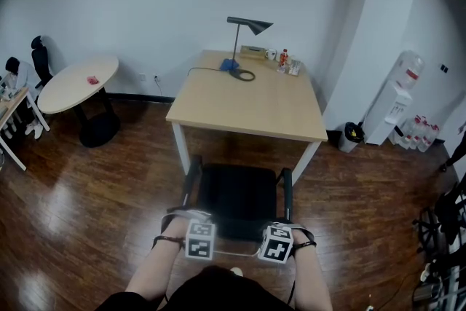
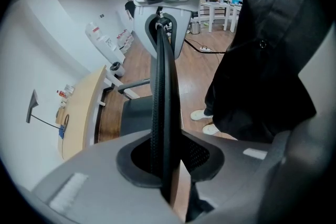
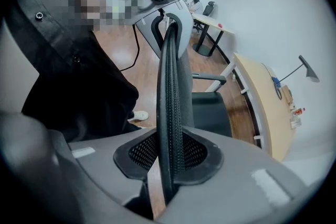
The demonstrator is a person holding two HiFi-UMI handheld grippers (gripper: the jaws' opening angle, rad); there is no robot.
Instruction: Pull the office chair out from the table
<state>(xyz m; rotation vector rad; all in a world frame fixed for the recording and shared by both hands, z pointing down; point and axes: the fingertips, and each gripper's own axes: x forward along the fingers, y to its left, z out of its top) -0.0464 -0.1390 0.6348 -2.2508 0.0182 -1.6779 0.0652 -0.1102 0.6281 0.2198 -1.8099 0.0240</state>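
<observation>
The black office chair (image 1: 237,194) stands at the near edge of the wooden table (image 1: 251,104), its seat and both armrests showing in the head view. My left gripper (image 1: 200,239) and right gripper (image 1: 277,244) sit side by side on the top of its backrest. In the left gripper view the thin mesh backrest edge (image 2: 160,107) runs up between the jaws of the left gripper (image 2: 165,165), which is shut on it. The right gripper (image 3: 168,162) is shut on the same backrest edge (image 3: 170,107). Each gripper view shows the other gripper at the far end of that edge.
A desk lamp (image 1: 247,27), its cable and small bottles (image 1: 284,60) are at the table's far side. A round table (image 1: 79,82) stands left, a water dispenser (image 1: 397,100) and bin (image 1: 353,133) right. The person's body and shoes (image 2: 207,120) are right behind the chair.
</observation>
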